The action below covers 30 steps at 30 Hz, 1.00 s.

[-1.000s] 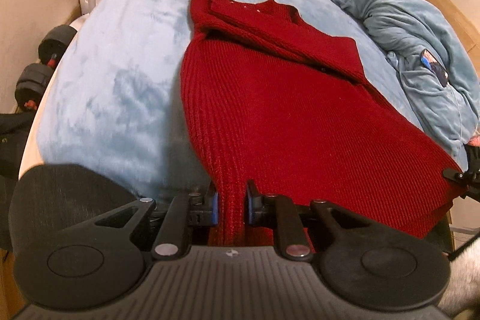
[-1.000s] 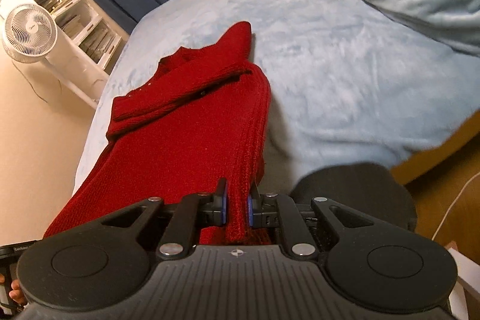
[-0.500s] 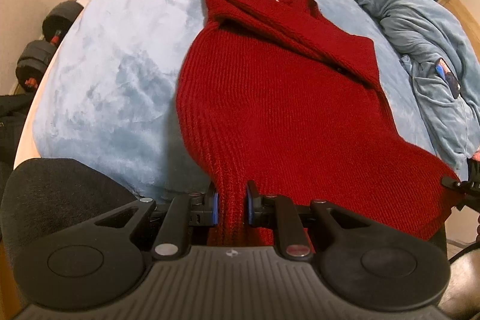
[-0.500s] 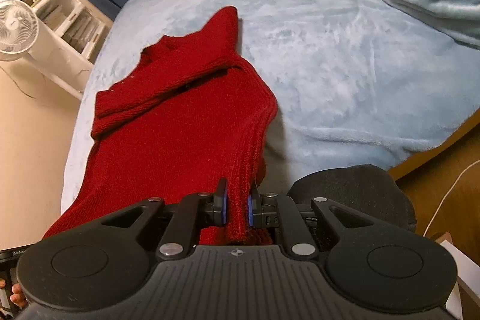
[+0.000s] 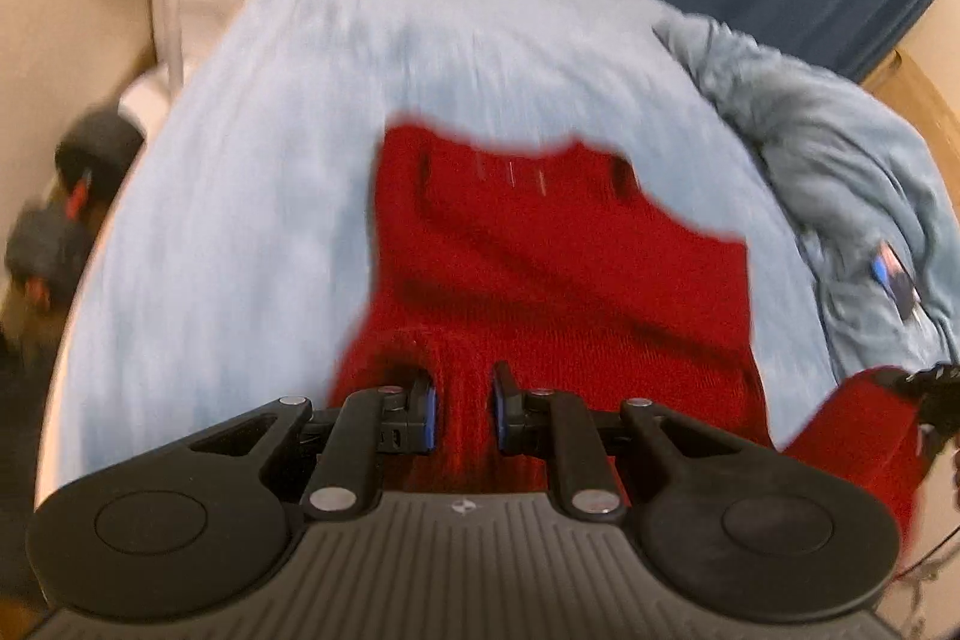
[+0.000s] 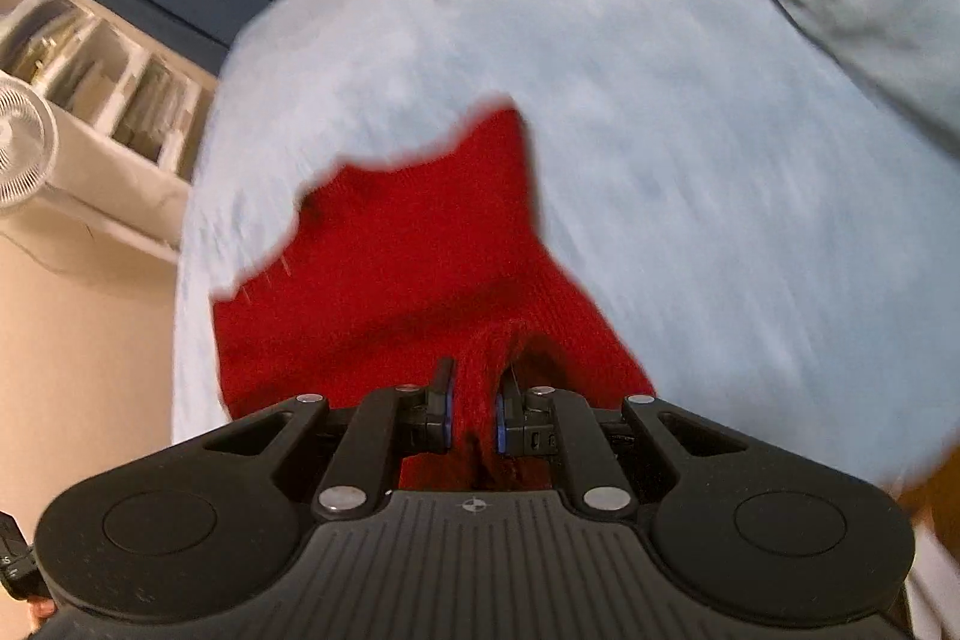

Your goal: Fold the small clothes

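Now w/ left hand-held gripper & right hand-held gripper each clenched on the sweater hem over the bed, carry both evenly to far collar, edges aligned, no sag.

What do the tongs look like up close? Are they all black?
Mostly black. Each of the tongs, left and right, has two short black fingers with blue pads inside. Behind them sit black link arms with silver round pins, two big round discs and a grey ribbed body bearing a small crosshair mark.
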Each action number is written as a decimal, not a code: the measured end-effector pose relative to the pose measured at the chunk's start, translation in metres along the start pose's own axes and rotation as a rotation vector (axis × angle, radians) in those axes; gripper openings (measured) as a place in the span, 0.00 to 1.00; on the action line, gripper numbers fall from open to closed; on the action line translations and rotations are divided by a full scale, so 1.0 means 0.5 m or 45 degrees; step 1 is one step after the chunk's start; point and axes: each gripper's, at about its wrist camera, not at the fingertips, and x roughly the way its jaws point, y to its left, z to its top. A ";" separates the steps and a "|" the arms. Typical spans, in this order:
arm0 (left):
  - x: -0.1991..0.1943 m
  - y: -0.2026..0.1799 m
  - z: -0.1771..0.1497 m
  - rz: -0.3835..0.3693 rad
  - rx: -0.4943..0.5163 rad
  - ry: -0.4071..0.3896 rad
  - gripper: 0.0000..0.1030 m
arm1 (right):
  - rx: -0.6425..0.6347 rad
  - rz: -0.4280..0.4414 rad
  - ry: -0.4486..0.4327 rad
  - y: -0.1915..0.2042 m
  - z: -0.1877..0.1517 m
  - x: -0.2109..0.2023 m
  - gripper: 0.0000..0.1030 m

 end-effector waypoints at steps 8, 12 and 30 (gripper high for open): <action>0.167 0.051 0.299 0.332 -0.236 -0.369 0.78 | 0.313 0.031 -0.255 -0.031 0.205 0.183 0.63; 0.202 0.062 0.257 0.374 -0.119 -0.357 0.82 | 0.142 0.037 -0.270 -0.077 0.145 0.210 0.66; 0.369 0.018 0.178 0.260 0.108 -0.131 0.12 | 0.141 -0.055 -0.250 -0.096 0.062 0.350 0.21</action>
